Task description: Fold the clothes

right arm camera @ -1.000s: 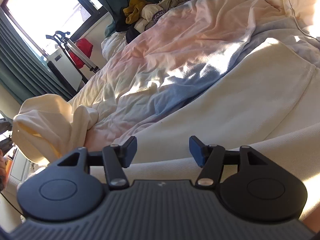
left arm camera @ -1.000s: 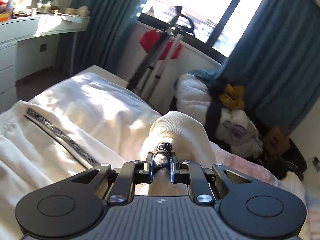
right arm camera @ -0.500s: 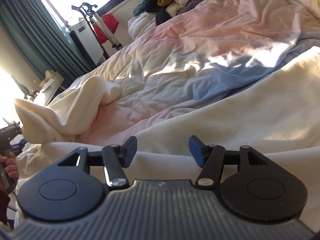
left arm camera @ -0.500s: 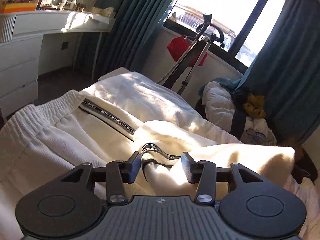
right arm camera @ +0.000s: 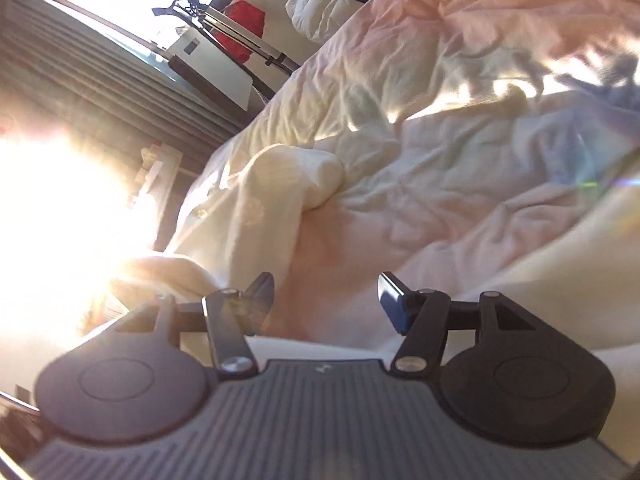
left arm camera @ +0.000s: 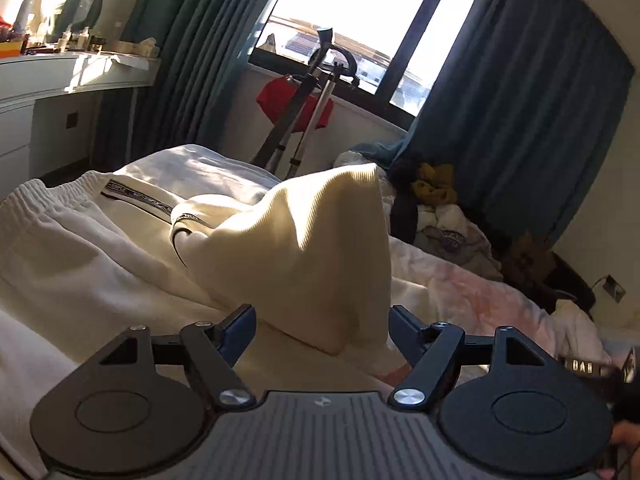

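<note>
Now left tool [left arm camera: 322, 322] just opened, cream trousers [left arm camera: 304, 240] released, right tool [right arm camera: 326, 292] still open

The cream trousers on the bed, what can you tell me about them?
The cream trousers look like soft knit joggers with a ribbed elastic waistband and a dark patterned side stripe. One leg is folded back over them, standing in a loose peak. They lie on the rumpled bedding; no gripper touches them.
</note>
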The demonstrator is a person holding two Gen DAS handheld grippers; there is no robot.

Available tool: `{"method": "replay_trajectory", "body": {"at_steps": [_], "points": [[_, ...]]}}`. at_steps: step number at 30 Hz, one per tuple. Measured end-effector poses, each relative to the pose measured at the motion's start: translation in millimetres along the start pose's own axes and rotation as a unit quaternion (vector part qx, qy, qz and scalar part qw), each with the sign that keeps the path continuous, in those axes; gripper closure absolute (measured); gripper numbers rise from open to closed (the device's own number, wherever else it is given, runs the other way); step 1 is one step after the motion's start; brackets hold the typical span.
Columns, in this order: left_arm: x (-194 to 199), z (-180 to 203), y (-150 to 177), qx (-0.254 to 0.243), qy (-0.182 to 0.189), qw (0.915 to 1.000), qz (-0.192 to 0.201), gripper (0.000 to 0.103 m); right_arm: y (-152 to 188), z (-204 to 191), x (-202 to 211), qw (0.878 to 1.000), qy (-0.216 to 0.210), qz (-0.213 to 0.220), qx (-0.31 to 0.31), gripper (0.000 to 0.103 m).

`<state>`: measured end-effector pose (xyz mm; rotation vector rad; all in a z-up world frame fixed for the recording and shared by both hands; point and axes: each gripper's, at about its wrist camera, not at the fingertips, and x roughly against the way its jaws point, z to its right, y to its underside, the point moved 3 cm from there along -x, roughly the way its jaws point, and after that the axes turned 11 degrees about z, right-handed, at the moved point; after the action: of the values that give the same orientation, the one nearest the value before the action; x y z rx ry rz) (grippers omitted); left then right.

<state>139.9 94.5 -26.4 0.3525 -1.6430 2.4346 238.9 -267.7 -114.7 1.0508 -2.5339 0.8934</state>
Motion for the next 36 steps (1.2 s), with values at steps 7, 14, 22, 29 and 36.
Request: {"method": "replay_trajectory", "body": {"at_steps": [7, 14, 22, 29, 36], "points": [[-20, -24, 22, 0.049, 0.062, 0.9967, 0.021, 0.032, -19, -3, -103, 0.98, -0.019, 0.008, -0.2, 0.042], [-35, -50, 34, 0.108, 0.104, 0.9887, 0.007, 0.033, -14, 1, -147, 0.969, 0.036, 0.034, -0.243, 0.042], [-22, -50, 29, 0.124, 0.114, 0.9856, 0.015, 0.033, 8, 16, -114, 0.96, 0.034, 0.064, -0.271, 0.031], [-17, -53, 29, 0.13, 0.112, 0.9846, 0.031, 0.033, -15, 9, -163, 0.96, 0.004, 0.083, -0.268, 0.028], [-21, -52, 27, 0.127, 0.15, 0.9798, 0.038, 0.034, -80, -54, -145, 0.982, 0.044, 0.153, -0.107, 0.088]]}}
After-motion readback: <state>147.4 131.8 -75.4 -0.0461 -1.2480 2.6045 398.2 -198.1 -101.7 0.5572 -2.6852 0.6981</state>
